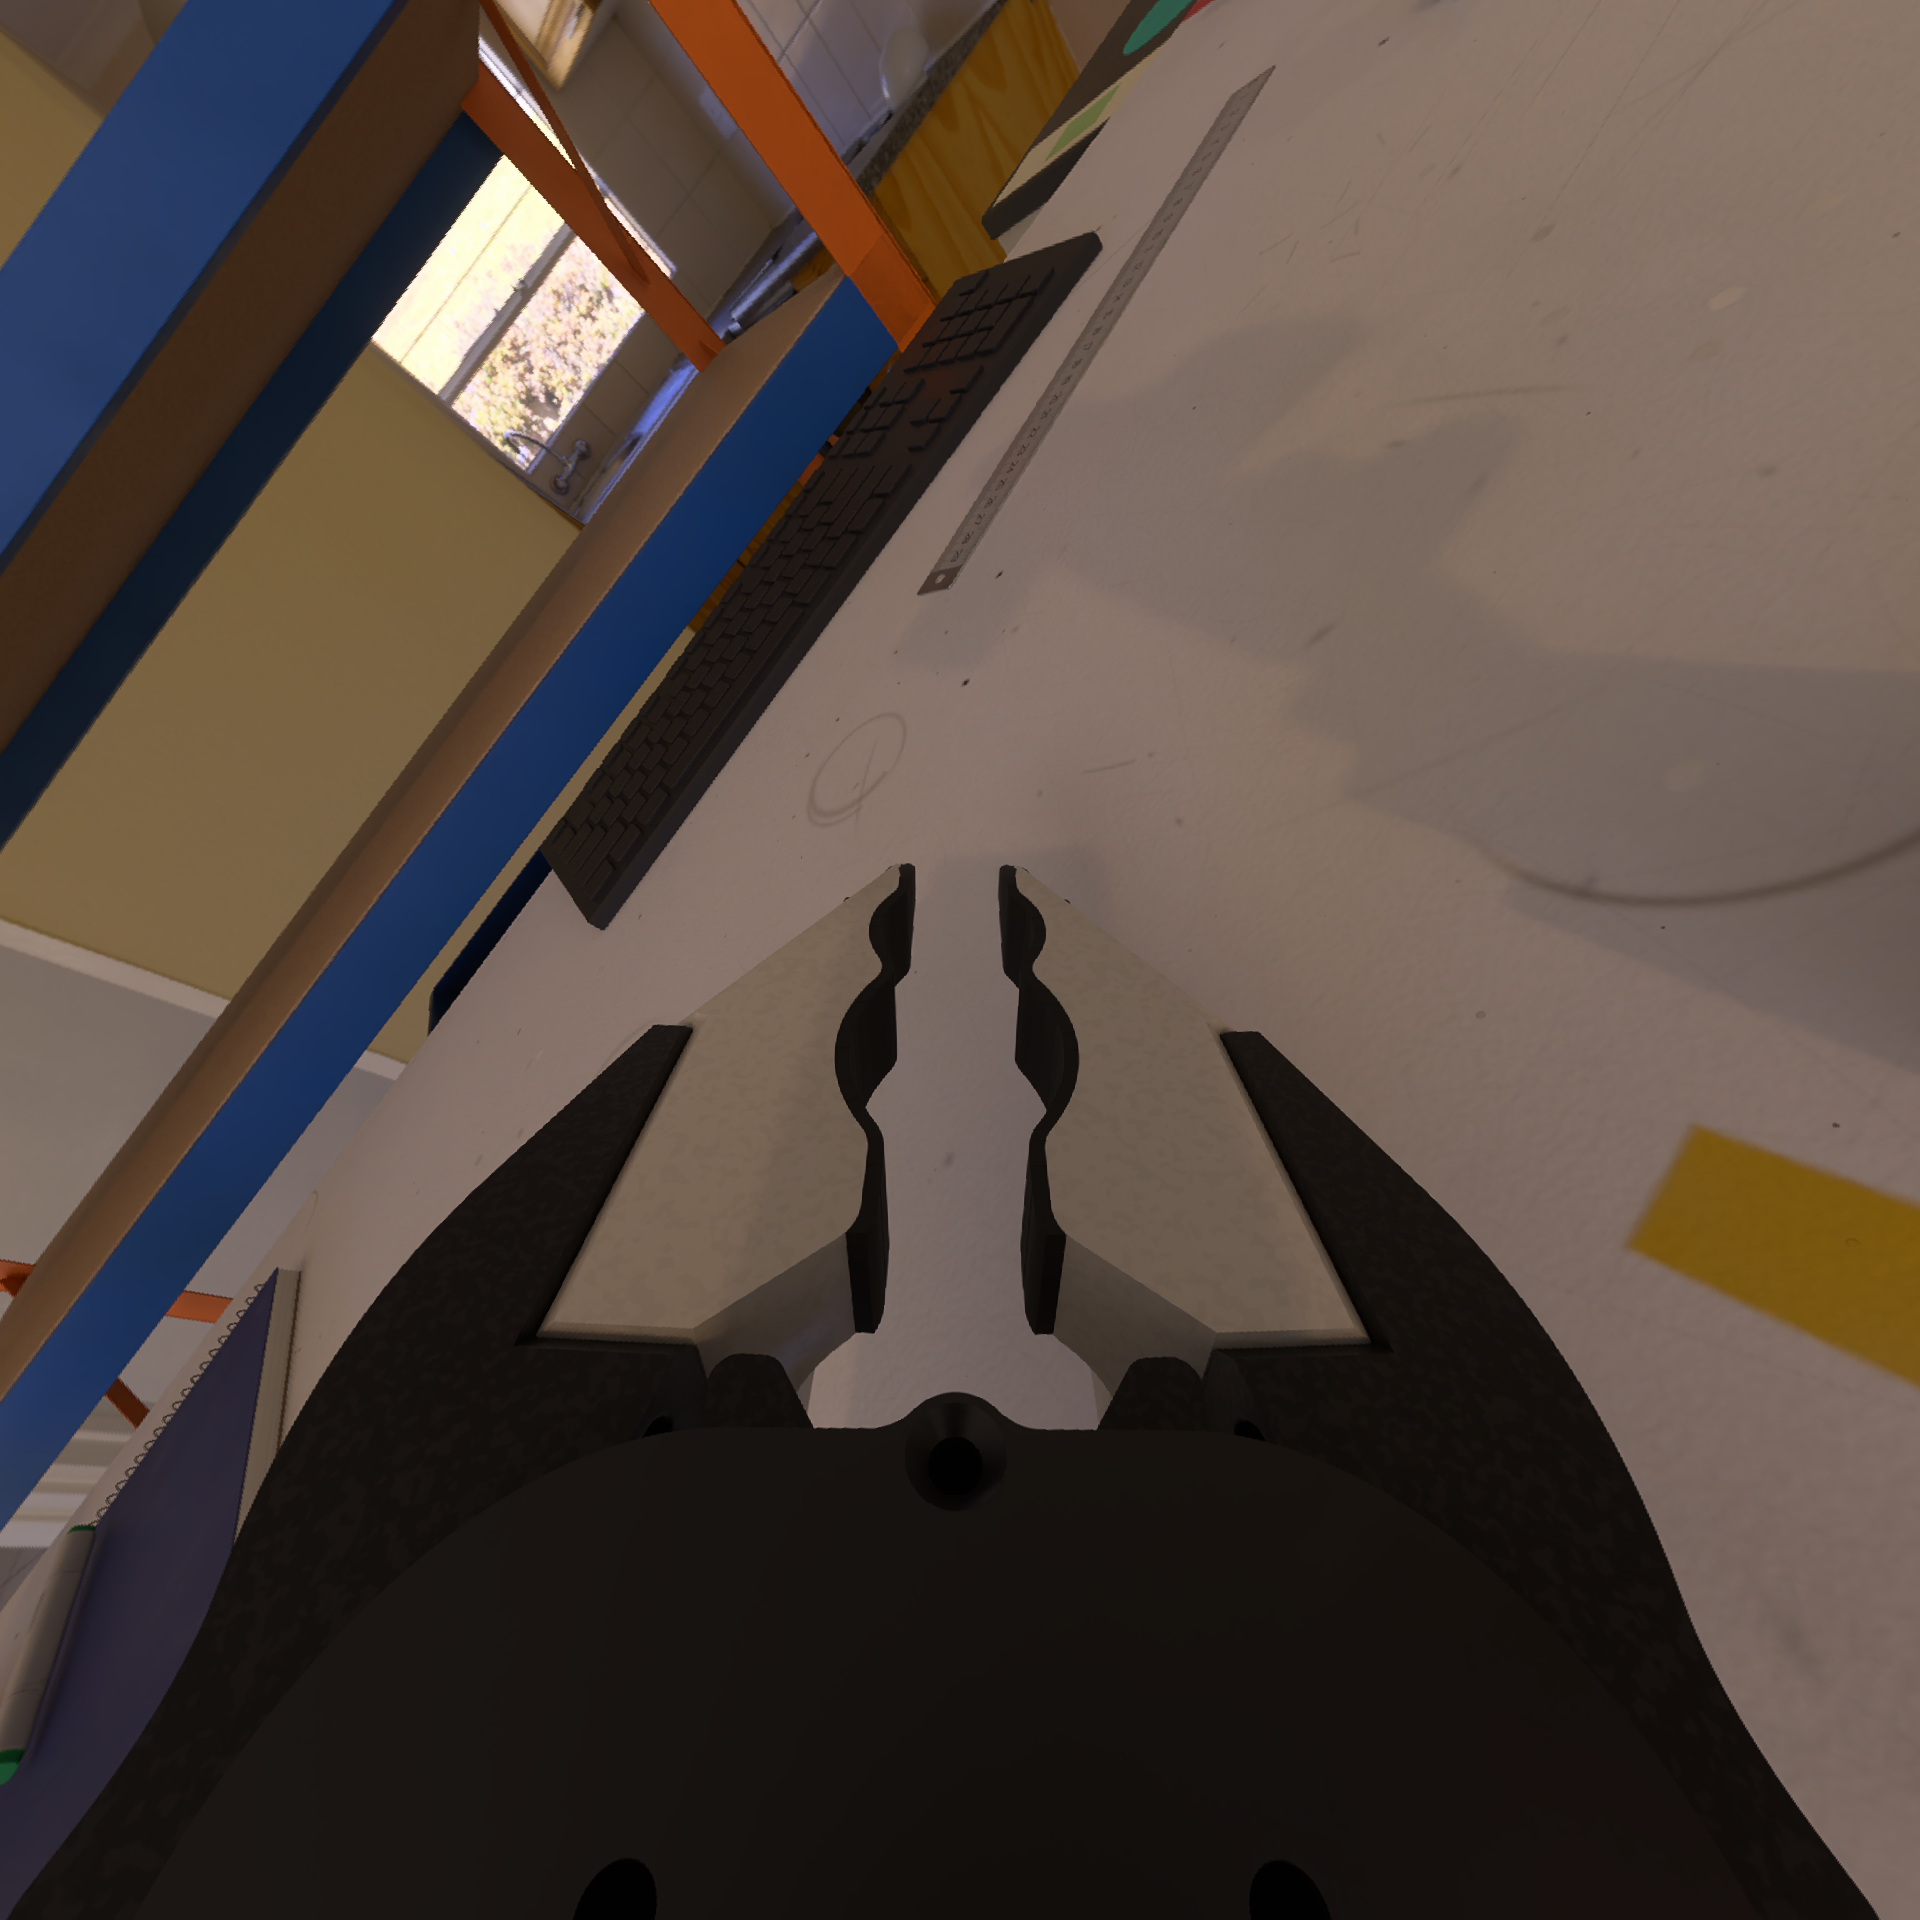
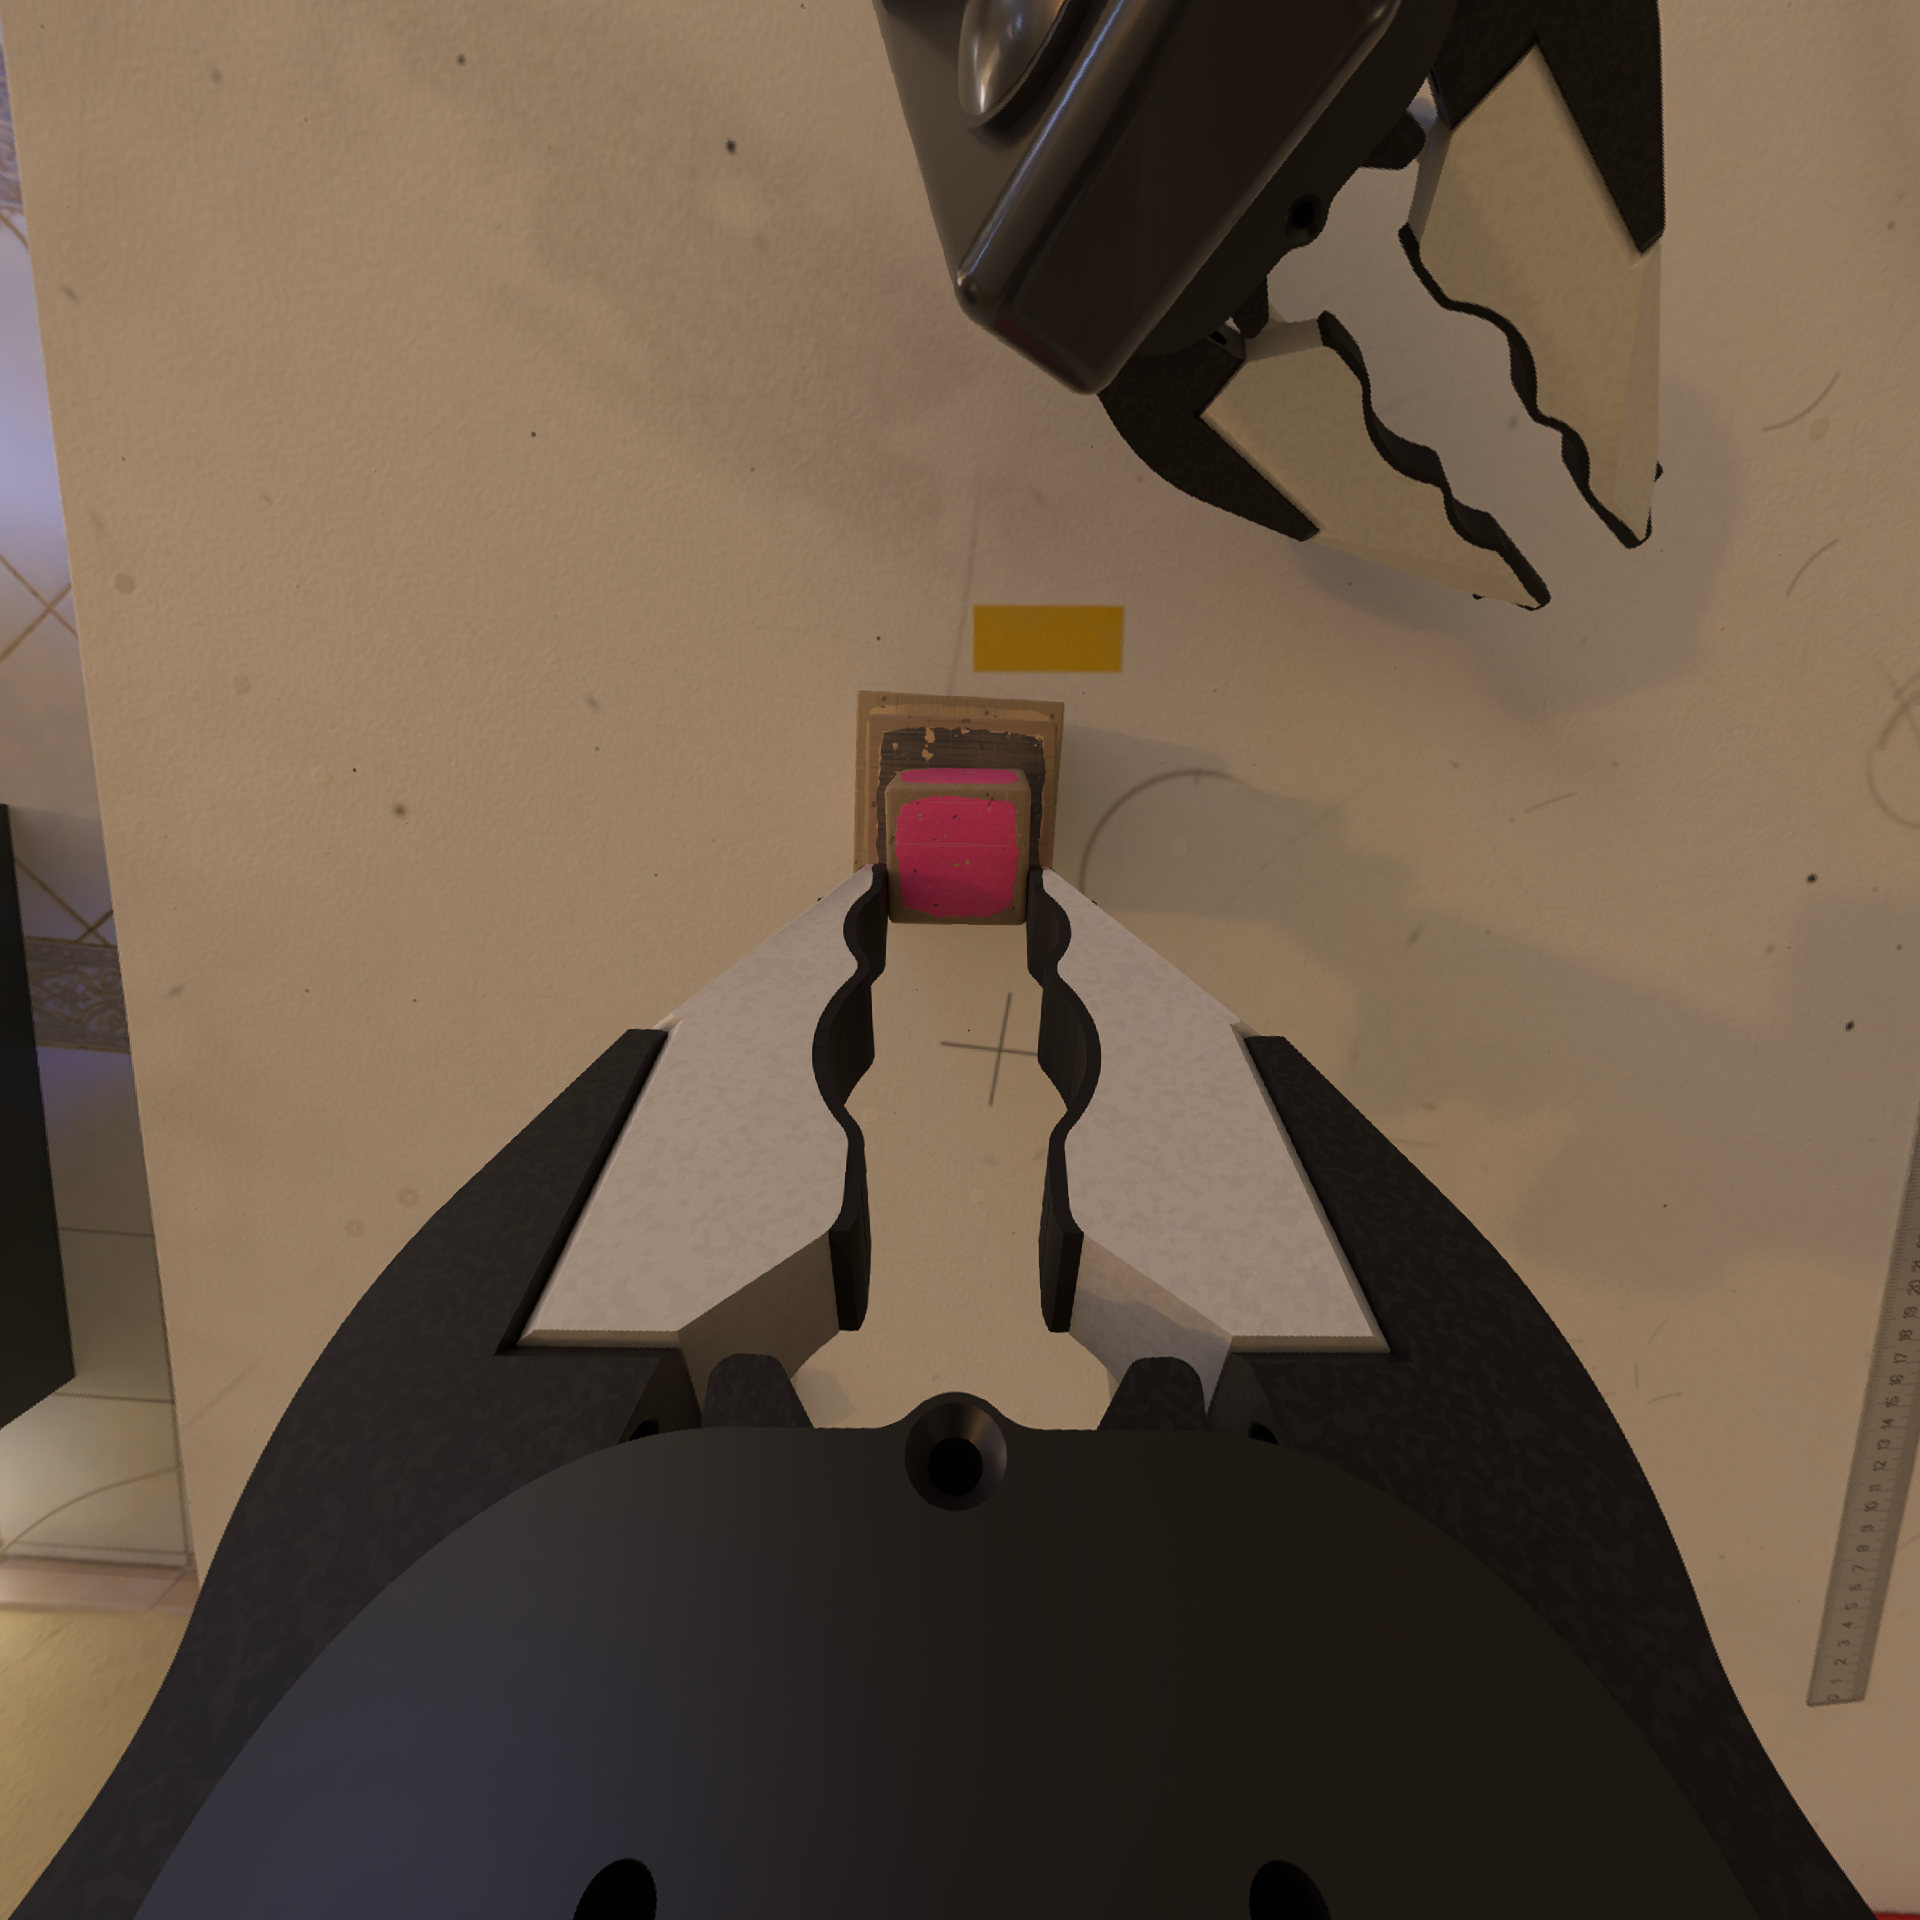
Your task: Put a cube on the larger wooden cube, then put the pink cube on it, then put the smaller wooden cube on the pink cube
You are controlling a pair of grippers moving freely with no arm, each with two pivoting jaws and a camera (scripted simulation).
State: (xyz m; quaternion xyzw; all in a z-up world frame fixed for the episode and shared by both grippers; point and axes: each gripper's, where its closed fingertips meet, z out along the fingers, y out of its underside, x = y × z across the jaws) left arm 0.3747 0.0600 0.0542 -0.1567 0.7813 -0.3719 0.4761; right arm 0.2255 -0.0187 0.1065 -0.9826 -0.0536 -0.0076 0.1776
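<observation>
We've got the right gripper [image 2: 957,896] clamped on the pink cube [image 2: 954,860], fingertips touching both its sides. The pink cube sits over a dark cube [image 2: 961,747], which sits on the larger wooden cube [image 2: 871,774]; we can't tell if pink is touching the dark one. The stack is on the worktop [image 2: 520,520], just beside a yellow tape patch [image 2: 1047,638]. The left gripper [image 1: 957,883] has its fingers slightly parted, holding nothing, hovering over bare worktop near the keyboard [image 1: 790,582] and ruler [image 1: 1091,343]. We don't see the smaller wooden cube in either view.
</observation>
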